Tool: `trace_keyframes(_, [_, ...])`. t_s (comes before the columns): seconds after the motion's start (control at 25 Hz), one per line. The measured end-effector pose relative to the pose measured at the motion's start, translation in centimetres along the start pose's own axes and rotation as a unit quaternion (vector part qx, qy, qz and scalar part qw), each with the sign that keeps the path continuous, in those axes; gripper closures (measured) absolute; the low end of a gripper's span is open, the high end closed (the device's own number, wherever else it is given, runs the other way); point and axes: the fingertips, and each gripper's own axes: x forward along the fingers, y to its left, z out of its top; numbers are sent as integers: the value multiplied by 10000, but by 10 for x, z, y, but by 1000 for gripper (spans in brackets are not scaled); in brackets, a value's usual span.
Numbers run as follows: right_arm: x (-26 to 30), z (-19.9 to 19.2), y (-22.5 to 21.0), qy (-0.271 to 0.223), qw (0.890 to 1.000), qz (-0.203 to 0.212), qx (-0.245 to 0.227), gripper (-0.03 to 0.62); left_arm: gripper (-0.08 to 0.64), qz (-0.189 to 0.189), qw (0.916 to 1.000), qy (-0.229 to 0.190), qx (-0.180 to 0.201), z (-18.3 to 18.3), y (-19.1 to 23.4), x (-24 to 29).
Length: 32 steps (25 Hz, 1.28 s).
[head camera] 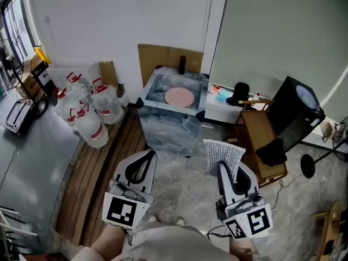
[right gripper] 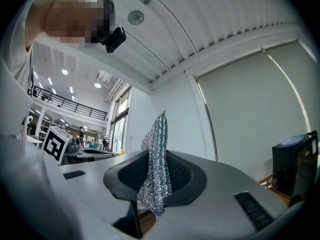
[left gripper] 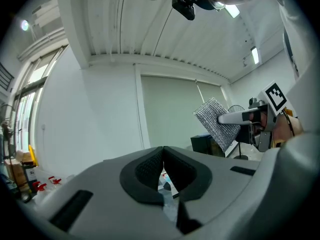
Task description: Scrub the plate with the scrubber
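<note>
A pink plate [head camera: 179, 97] lies in a marbled sink [head camera: 155, 80] well ahead of me. The silver mesh scrubber [head camera: 222, 155] sticks up from my right gripper [head camera: 224, 171], whose jaws are shut on it; it also shows as scrubber [right gripper: 155, 164] and scrubber [left gripper: 218, 122]. My left gripper [head camera: 142, 162] is held low at the left with its jaws shut and nothing between them. Both grippers [left gripper: 162, 165] [right gripper: 152, 180] are tilted upward, far short of the sink.
Several clear water jugs [head camera: 88, 115] stand left of the sink on wooden floor slats [head camera: 103, 167]. A grey counter [head camera: 27, 151] runs along the left. A black cabinet [head camera: 293, 113] and wooden stand [head camera: 260, 140] are at the right, beside a white side shelf [head camera: 228, 105].
</note>
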Motion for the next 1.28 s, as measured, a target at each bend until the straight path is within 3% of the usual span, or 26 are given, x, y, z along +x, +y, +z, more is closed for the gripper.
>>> trace_keyframes(0.56, [-24,-21,-52,149,9994,314,26,487,543,253,9996,99,77,-9,-53,24])
trace_keyframes(0.96, [2,-57,-69,136,9991,391,8,486,543,321,9994,39,109,-38,-43,56])
trace_keyframes(1.28, [55,-86,-91,302,9989,345,-19,486,543,235,9997,61,102,-63,-8,111])
